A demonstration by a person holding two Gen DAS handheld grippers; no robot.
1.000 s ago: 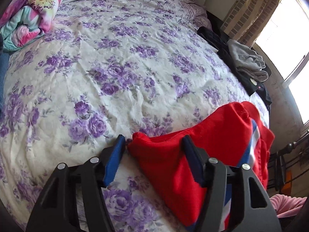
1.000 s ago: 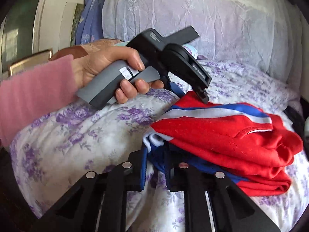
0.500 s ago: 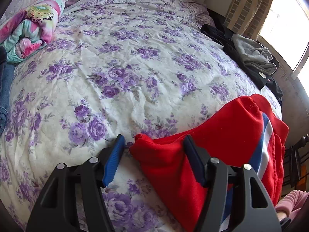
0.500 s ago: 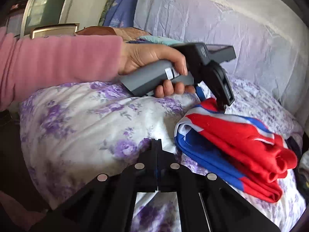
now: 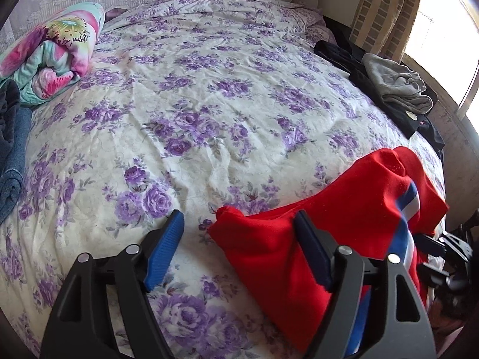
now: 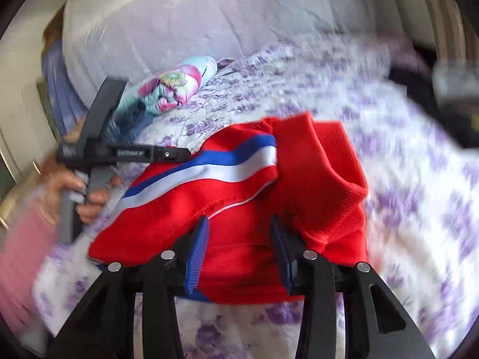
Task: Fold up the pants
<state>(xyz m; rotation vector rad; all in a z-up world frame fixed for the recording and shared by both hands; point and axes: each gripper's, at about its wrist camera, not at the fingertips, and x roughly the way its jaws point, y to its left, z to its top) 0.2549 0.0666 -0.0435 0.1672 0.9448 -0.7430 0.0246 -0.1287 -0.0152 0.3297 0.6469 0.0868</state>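
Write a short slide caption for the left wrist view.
Open left gripper straddles the corner of folded red pants on a floral bedspread.

You see red pants (image 5: 344,233) with a blue-and-white side stripe on a white bedspread (image 5: 209,104) printed with purple roses, a pink, teal and yellow floral blanket (image 5: 51,53), grey clothes (image 5: 395,83) on black ones, and your pink sleeve (image 6: 21,254).

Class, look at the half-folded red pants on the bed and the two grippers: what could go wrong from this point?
1. The left gripper has just been opening around a corner of the red pants; the fold may spring loose.
2. The bundle sits near the bed edge and could slide off.
3. The right gripper, also opening, may drag fabric.
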